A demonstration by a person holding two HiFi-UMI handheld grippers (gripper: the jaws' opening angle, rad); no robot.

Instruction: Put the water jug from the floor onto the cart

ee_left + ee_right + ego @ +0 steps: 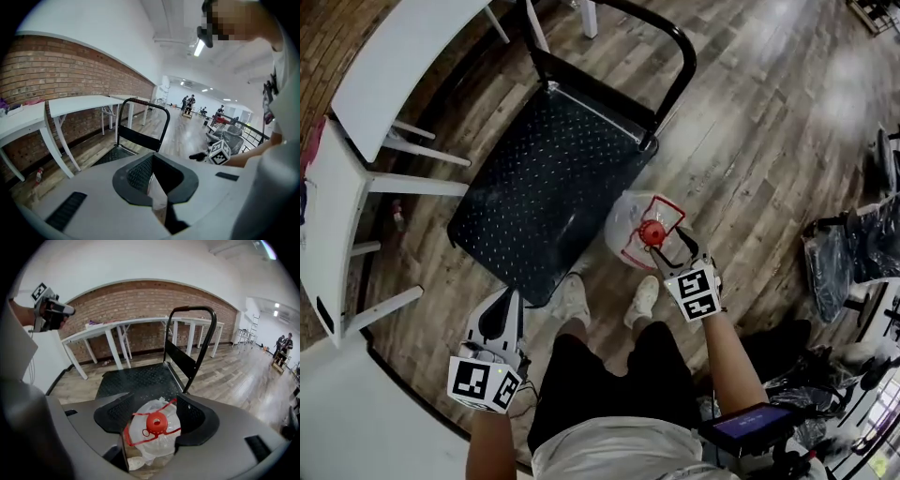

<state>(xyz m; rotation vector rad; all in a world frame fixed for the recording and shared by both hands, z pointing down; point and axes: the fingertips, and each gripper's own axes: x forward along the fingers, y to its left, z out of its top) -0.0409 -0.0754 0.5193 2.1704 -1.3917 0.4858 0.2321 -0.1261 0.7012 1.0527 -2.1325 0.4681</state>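
The water jug (pixel 633 220) is clear, with a red cap and a red strap handle, and stands on the wooden floor by the near right corner of the black cart (pixel 544 178). My right gripper (pixel 673 246) hangs just above the jug's top. In the right gripper view its jaws stand open on either side of the red cap (pixel 156 423) without touching it; the right gripper (pixel 154 413) holds nothing. My left gripper (pixel 502 298) is low at the left, off the cart's near corner, shut and empty. The left gripper (pixel 152 164) points at the cart's upright handle (pixel 143 136).
White tables (pixel 403 47) line the brick wall left of the cart. The person's shoes (pixel 572 300) stand between the cart and the jug. Black office chairs (pixel 853 253) sit at the right. A screen (pixel 750 427) hangs at the person's waist.
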